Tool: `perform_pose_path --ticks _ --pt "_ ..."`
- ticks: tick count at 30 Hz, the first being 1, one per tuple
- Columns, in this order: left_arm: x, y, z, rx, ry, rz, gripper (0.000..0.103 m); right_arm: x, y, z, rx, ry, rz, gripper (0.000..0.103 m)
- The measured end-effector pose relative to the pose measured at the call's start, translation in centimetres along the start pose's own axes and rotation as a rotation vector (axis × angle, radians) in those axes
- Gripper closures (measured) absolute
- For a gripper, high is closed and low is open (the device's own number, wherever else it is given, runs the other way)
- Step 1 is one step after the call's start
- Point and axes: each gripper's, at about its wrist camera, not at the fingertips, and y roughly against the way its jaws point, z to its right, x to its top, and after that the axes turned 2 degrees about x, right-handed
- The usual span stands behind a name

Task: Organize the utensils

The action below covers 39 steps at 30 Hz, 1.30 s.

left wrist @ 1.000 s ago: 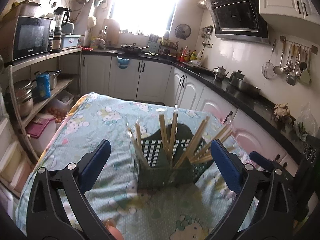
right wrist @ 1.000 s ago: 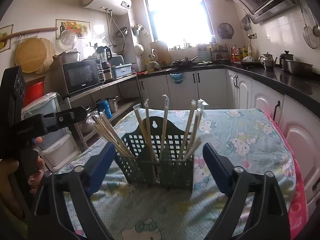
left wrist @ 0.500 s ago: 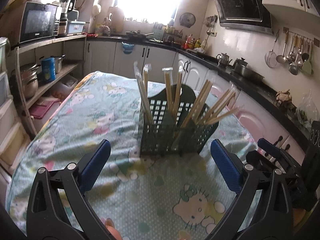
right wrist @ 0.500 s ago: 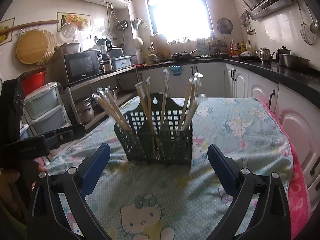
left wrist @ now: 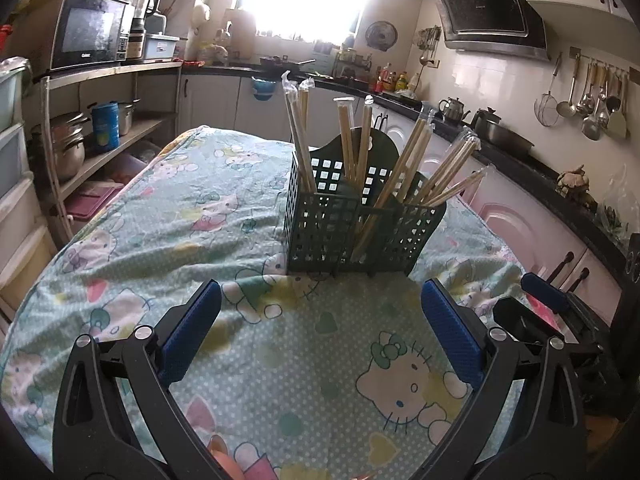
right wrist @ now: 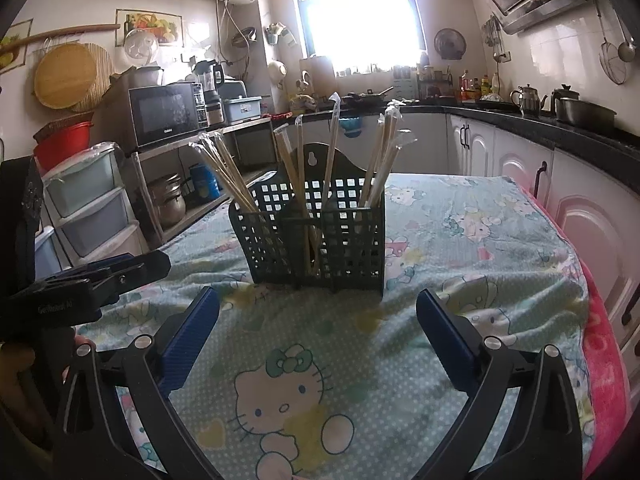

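A dark green lattice utensil holder stands upright on the Hello Kitty tablecloth; it also shows in the right wrist view. Several wrapped pairs of chopsticks stand in its compartments, leaning outward. My left gripper is open and empty, a little in front of the holder. My right gripper is open and empty, also in front of the holder. The left gripper's body shows at the left of the right wrist view.
Shelves with a microwave and pots stand left of the table. White cabinets and a black counter run along the right. A pink cloth hangs at the table's right edge.
Both grippers have drawn back from the holder and risen, so the holder now looks smaller and farther away. Both stay open and empty.
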Motion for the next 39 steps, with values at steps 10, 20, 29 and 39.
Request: perform_pose_path --ticks 10,20,29,39 --pt "-1.8 0.8 0.1 0.026 -0.021 0.102 0.012 -1.7 1.3 -0.3 -0.044 0.033 0.109 0.007" --pt "-1.8 1.0 0.3 0.035 -0.036 0.192 0.011 -1.9 3.4 -0.9 -0.096 0.087 0.275 0.006" --pt "-2.3 0.0 -0.3 0.029 -0.031 0.198 0.011 -2.8 1.9 -0.8 -0.099 0.080 0.215 0.006" --pt "-2.7 -0.4 -0.2 0.016 -0.033 0.182 0.011 -3.0 1.3 -0.4 -0.097 0.059 0.183 0.006"
